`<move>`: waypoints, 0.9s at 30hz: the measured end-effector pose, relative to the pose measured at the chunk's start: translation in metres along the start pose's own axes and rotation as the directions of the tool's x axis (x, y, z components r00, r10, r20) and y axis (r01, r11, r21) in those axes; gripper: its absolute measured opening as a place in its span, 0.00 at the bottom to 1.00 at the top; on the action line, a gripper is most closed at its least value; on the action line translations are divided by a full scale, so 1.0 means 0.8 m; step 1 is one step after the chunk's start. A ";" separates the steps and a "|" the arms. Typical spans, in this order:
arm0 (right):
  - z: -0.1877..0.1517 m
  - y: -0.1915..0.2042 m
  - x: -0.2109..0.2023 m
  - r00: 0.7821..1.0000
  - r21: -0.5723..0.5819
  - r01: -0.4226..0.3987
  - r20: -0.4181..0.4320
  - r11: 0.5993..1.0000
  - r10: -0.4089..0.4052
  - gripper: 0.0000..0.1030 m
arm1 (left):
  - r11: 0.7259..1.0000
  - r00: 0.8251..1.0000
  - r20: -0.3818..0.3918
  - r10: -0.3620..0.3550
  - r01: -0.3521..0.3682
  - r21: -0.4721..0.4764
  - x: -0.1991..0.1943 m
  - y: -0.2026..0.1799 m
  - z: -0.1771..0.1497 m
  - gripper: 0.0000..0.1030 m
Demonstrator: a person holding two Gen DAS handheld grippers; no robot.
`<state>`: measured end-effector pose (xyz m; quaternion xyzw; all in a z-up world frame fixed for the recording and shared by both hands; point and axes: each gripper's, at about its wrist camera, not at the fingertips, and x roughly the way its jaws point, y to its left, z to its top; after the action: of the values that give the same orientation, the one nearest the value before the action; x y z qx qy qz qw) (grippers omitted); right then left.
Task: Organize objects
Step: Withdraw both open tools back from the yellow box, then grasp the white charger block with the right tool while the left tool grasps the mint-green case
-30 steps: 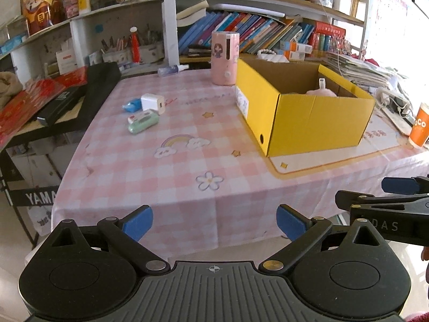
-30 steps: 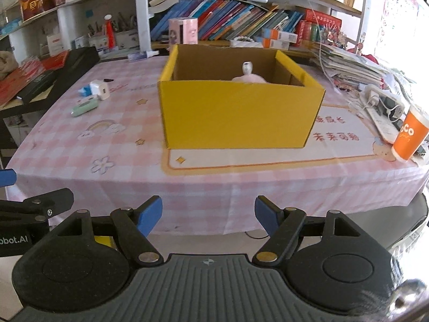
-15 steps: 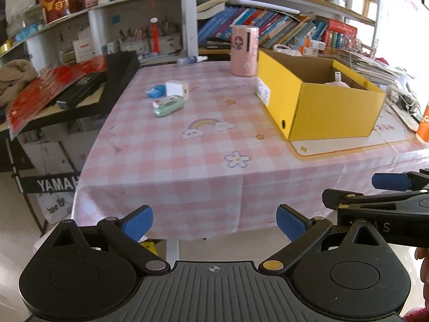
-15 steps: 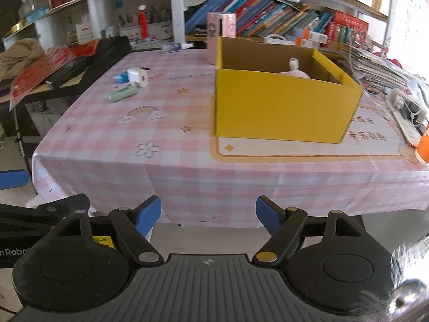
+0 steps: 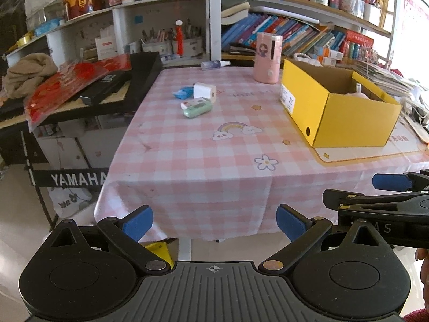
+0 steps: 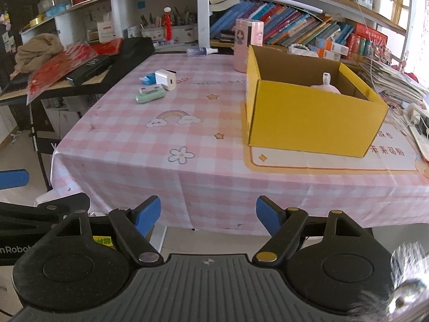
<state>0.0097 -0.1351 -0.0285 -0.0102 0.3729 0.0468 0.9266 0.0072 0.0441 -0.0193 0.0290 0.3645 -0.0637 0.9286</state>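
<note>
Both tools have been drawn back from the table since a second ago, so that the near edge and near-left corner of the cloth and the floor below are now taken in, and the view has swung leftward. The left tool [image 5: 214,221] is held off the near edge with its blue pads spread wide and nothing between them. The right tool [image 6: 208,214] is likewise held open and empty beside it.

On the table [image 5: 203,161], covered by a pink checked cloth, a yellow cardboard box [image 5: 346,122] is set toward the right edge on a printed mat [image 6: 335,161]; a pale pink object [image 6: 325,88] with a small white neck can be seen inside it. A pink cylindrical container [image 5: 268,57] stands upright at the far edge, just behind the box's far-left corner. Toward the far-left corner a small cluster is laid out: a white charger cube [image 5: 204,90], a blue item [image 5: 182,93] touching or just beside it, and a mint-green case [image 5: 197,109] in front, with a small white box [image 5: 191,103] against it. A small spray bottle [image 5: 214,64] lies on its side at the far edge.
</note>
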 end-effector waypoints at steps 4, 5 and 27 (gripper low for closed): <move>0.005 0.009 -0.002 1.000 -0.007 -0.003 0.018 1.000 0.003 0.75 | 1.000 1.000 0.021 0.004 -0.004 -0.003 -0.005 0.009 0.003 0.97; 0.006 0.012 -0.002 1.000 -0.008 -0.003 0.022 1.000 0.003 0.75 | 1.000 1.000 0.028 0.005 -0.005 -0.003 -0.006 0.011 0.004 0.97; 0.044 0.030 0.024 0.998 -0.024 -0.013 0.059 1.000 0.015 0.78 | 0.999 0.998 0.059 0.014 -0.011 -0.047 0.018 0.035 0.033 0.97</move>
<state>0.0456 -0.1077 -0.0157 -0.0170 0.3448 0.0579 0.9367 0.0396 0.0676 -0.0094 0.0075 0.3379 -0.0502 0.9398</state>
